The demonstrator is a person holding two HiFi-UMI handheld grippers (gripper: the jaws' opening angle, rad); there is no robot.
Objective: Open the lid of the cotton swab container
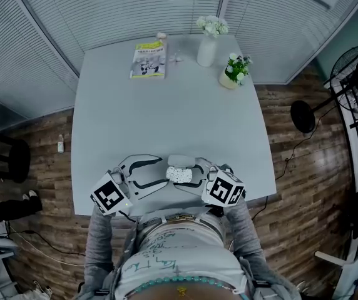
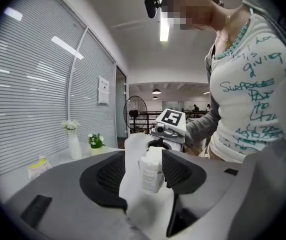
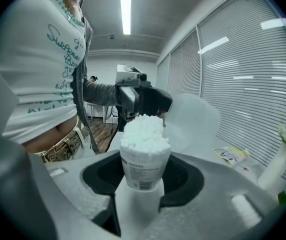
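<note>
A small white cotton swab container [image 1: 180, 175] stands near the table's front edge, packed with white swabs [image 3: 142, 131]. My right gripper [image 1: 188, 174] is shut on the container's lower body [image 3: 142, 171]. The translucent lid [image 3: 195, 119] is swung open and hangs up and to the right of the swabs; in the head view the lid [image 1: 180, 161] lies just beyond the container. My left gripper [image 1: 162, 169] faces the container from the left with its jaws spread wide. In the left gripper view the container [image 2: 152, 171] and lid [image 2: 135, 146] sit between the pads, which do not press on them.
A yellow-green booklet [image 1: 148, 60], a white vase with flowers [image 1: 207, 50] and a small potted plant [image 1: 234, 71] stand at the grey table's [image 1: 166, 117] far side. A floor fan [image 1: 353, 74] stands to the right. The person's body is right behind the grippers.
</note>
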